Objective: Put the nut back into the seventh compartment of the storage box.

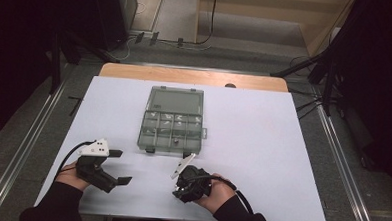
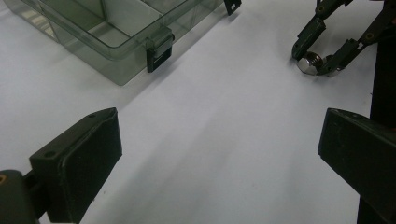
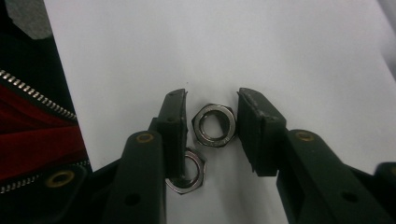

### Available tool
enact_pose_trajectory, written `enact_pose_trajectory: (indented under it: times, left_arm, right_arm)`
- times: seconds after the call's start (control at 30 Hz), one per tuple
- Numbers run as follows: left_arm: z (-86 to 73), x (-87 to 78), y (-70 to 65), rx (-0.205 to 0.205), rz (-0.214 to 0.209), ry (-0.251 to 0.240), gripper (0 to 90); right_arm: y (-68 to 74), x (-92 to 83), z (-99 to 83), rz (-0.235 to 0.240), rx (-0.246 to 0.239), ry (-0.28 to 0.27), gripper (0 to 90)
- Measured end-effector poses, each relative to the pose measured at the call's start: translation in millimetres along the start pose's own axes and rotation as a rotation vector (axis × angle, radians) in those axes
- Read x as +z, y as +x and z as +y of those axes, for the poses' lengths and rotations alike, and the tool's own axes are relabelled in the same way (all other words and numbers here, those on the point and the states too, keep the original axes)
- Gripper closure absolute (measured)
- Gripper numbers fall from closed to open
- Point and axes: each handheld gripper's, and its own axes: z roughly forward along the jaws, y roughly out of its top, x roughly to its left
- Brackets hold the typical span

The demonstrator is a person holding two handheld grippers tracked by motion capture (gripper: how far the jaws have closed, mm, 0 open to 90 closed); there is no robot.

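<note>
Tongs (image 3: 212,126) pinching shiny hex nut (image 3: 215,125) (second nut (image 3: 189,172) beside).

From above, my white table (image 1: 262,143) is evenly lit and the room around it sinks into near black — the picture is soft and grainy. Along my left gripper (image 2: 219,154), the near jaws blur and cast a faint, diffuse shadow. Along my right gripper (image 3: 210,126), the nut (image 3: 215,124) is sharp, with a pale glint on its rim.
</note>
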Motion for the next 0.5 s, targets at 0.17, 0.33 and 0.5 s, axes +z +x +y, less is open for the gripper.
enact_pose_trajectory:
  times: [0.17, 0.33, 0.5]
  left_arm:
    - [0.1, 0.7, -0.4, -0.001, -0.003, -0.002, 0.0]
    - [0.3, 0.3, -0.3, -0.001, -0.002, -0.001, 0.0]
    - [0.1, 0.2, 0.0, -0.001, -0.003, -0.002, 0.0]
  right_arm:
    - [2.0, 0.3, 0.6, -0.019, -0.031, 0.001, 70.1]
    - [-1.4, 0.0, 1.5, 0.002, -0.008, -0.001, 71.4]
    - [-3.4, 0.1, 2.7, 0.016, -0.005, -0.002, 71.6]
